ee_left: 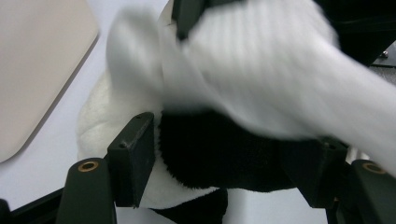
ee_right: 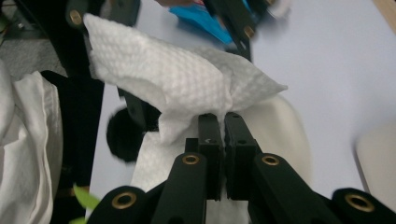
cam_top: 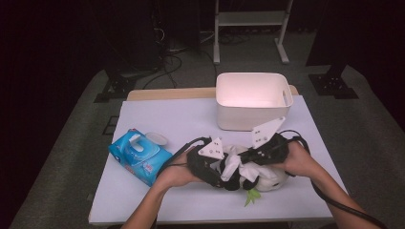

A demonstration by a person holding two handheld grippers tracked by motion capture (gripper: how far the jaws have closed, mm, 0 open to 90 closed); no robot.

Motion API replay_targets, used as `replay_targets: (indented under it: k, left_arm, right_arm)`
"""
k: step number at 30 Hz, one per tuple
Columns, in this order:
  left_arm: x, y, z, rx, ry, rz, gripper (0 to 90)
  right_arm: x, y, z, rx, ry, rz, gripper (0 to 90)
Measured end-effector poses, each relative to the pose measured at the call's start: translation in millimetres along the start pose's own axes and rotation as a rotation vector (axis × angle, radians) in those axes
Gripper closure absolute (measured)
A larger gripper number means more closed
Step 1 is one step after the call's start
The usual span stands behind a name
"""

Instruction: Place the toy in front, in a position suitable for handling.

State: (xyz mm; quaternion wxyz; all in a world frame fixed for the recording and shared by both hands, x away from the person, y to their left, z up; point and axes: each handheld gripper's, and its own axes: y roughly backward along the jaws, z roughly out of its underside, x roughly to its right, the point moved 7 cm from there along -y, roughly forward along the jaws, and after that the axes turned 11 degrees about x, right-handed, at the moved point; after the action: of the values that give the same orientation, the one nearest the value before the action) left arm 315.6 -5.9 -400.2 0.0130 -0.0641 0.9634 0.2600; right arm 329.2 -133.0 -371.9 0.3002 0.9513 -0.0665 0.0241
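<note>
Near the table's front edge, the left gripper (cam_top: 220, 172) clamps the panda plush's (cam_top: 267, 180) black limb while the right gripper (ee_right: 223, 122), pinched shut on the wet wipe (ee_right: 177, 79), could tear it by rubbing hard.

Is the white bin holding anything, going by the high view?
No, the white bin at the far side of the table shows a bare inner floor, while the panda plush lies outside it, nearer the person.

room: dark surroundings, the lit table (cam_top: 157, 119) stands out
glare: white bin (cam_top: 252, 98) glows overexposed inside
blur: wipe (ee_left: 280, 70) smeared and out of focus in the left gripper view
sharpness: wipe's weave crisp in the right gripper view, far edges soft
</note>
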Motion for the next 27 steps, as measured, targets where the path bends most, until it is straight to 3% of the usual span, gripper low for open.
replay_targets:
  k: [3,5,11,15,19,27]
  left_arm:
    - [1.4,-2.0,-1.8,-0.001,-0.007,0.007,30.6]
    - [2.2,-2.9,-2.4,-0.011,-0.009,0.002,30.4]
    - [3.8,-1.5,-0.6,-0.028,-0.026,0.009,30.4]
    - [2.8,0.4,1.1,-0.014,-0.01,0.01,30.9]
    - [3.6,0.8,0.6,-0.024,-0.018,0.01,31.0]
    - [3.6,2.3,0.0,-0.021,-0.001,0.019,31.0]
  right_arm:
    - [3.0,10.8,10.2,0.019,-0.039,0.017,86.4]
    - [2.8,10.1,9.8,0.022,-0.038,0.017,86.4]
    - [5.3,-13.8,-9.6,0.023,0.001,-0.007,86.2]
    - [7.4,-19.9,-12.3,0.016,0.0,-0.021,86.3]
    - [9.9,-5.6,-2.5,0.01,-0.025,0.004,86.3]
    - [12.8,27.6,38.4,-0.042,-0.098,0.063,86.0]
